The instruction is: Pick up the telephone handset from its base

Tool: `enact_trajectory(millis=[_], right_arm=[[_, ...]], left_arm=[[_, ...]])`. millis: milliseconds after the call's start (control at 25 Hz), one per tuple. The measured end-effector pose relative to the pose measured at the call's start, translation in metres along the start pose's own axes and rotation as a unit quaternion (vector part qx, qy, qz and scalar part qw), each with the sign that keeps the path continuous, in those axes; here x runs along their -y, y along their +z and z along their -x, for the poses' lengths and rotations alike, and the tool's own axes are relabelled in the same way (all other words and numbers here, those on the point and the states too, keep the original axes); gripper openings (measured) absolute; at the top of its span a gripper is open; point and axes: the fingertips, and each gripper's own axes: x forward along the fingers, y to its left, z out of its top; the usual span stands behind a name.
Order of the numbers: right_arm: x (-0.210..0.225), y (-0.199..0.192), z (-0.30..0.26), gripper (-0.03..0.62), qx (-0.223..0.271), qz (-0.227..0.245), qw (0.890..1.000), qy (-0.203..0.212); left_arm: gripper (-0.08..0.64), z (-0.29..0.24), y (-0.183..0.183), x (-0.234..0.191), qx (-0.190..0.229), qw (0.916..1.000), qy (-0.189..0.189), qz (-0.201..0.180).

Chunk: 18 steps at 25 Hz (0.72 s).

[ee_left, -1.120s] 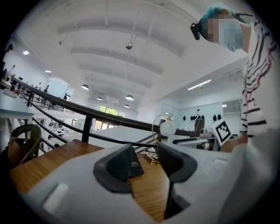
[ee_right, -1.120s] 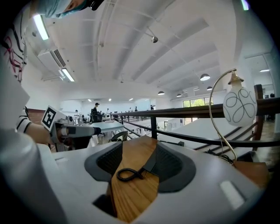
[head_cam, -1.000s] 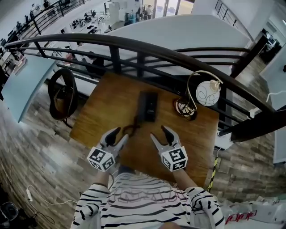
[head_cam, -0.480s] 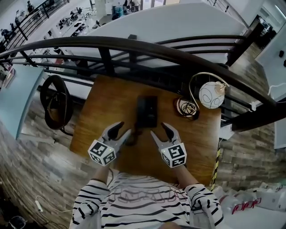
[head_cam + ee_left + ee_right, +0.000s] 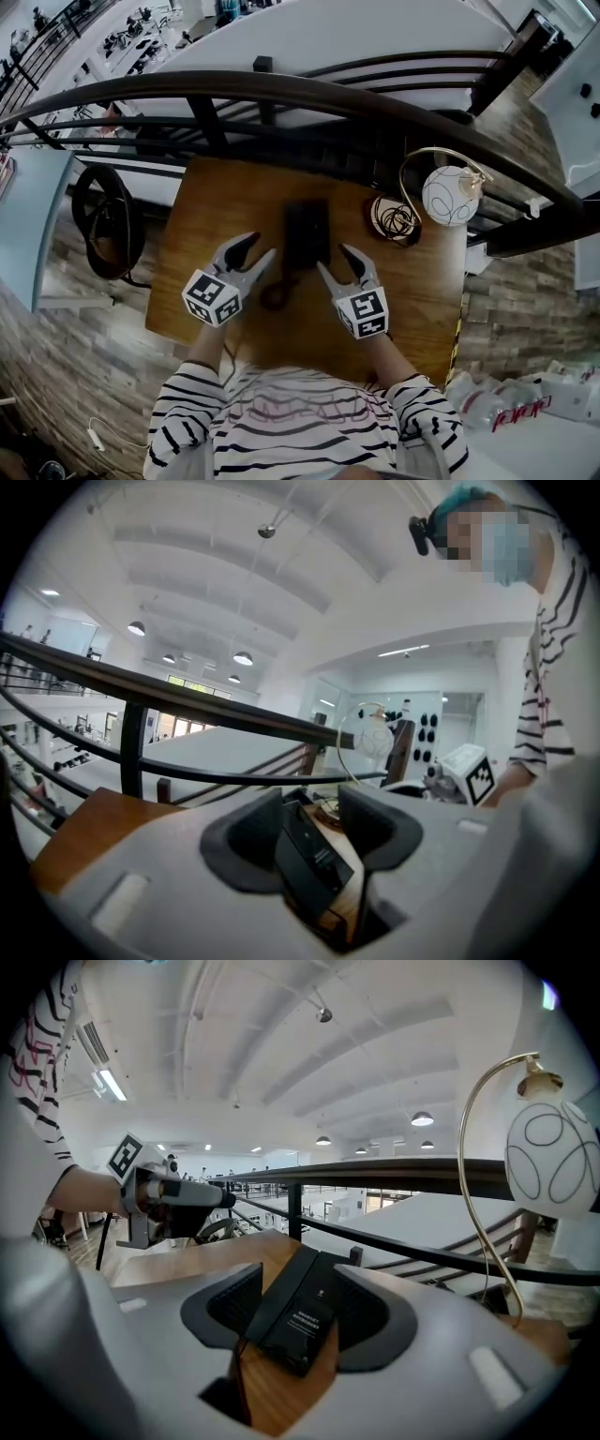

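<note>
Nearest you, both tongs hover over the wooden table (image 5: 202, 211). Your left gripper (image 5: 251, 255) and right gripper (image 5: 336, 262) each have their jaws spread apart with nothing clamped, and they flank the near end of the black telephone (image 5: 307, 232) without touching it. A dark coiled cord (image 5: 276, 294) lies between them. The handset (image 5: 281, 1293) sits on its base (image 5: 317, 1321) mid-table – framed between the jaws in both gripper views. Further right there's a lamp (image 5: 450, 195) with a white globe, then the dark railing (image 5: 281, 89) behind it all.
</note>
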Motion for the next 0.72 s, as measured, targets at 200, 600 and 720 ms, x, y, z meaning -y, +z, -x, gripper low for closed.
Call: enact_trajectory(millis=[200,600,720], right_arm=[[0.02,-0.005,-0.024,0.23,-0.017,0.006,1.0,-0.007],[0.032,-0.042,-0.069,0.23,-0.061,0.015,0.998,-0.001],[0.038,-0.052,-0.084,0.229,-0.073,0.017,0.997,0.0]], left_arm=[[0.187,-0.033,0.001,-0.022,-0.019,0.9997,-0.012,0.011],[0.187,-0.084,-0.045,-0.053,-0.063,0.996,-0.023,0.06],[0.19,-0.101,-0.062,-0.064,-0.08,0.9934,-0.027,0.078]])
